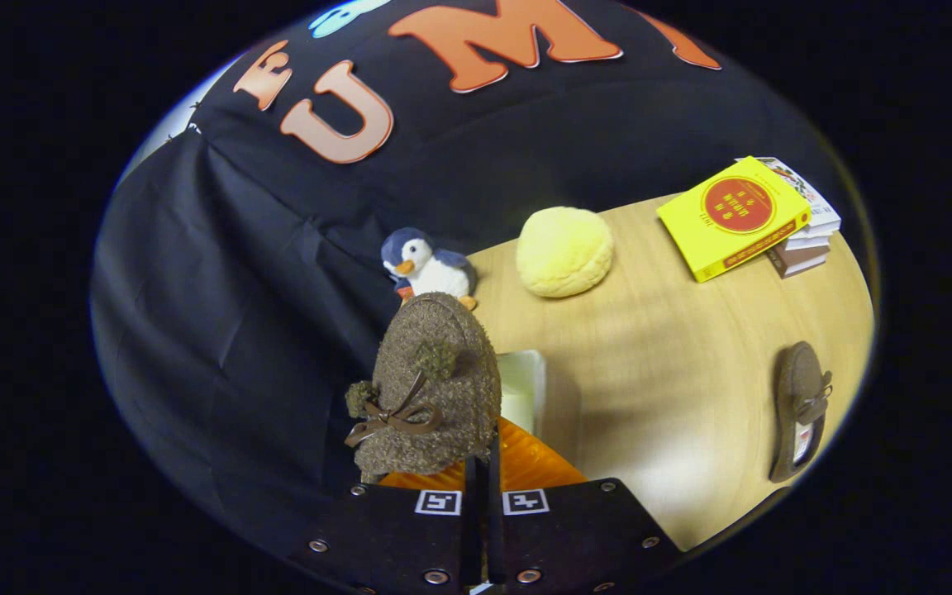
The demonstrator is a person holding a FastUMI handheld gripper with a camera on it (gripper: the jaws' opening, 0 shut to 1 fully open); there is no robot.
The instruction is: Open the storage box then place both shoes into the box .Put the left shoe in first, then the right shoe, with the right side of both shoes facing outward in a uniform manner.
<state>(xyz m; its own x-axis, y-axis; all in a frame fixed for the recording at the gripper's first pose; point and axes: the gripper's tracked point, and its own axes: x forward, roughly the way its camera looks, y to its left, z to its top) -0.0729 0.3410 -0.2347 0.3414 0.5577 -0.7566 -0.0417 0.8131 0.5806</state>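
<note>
Gripper (pixel 482 471) apparently clamping fuzzy shoe (pixel 430 388) above box (pixel 525 388), penguin toy (pixel 426 266) beyond.

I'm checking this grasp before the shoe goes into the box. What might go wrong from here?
1. The tool pinches just the rear edge of the brown shoe, which stands up ahead of the fingers; it may pivot or slip out.
2. The shoe hangs over the storage box, hiding most of its opening, so it could catch the white rim.
3. The second shoe lies apart on the table, and telling left from right is hard here, so the order may be wrong.
</note>
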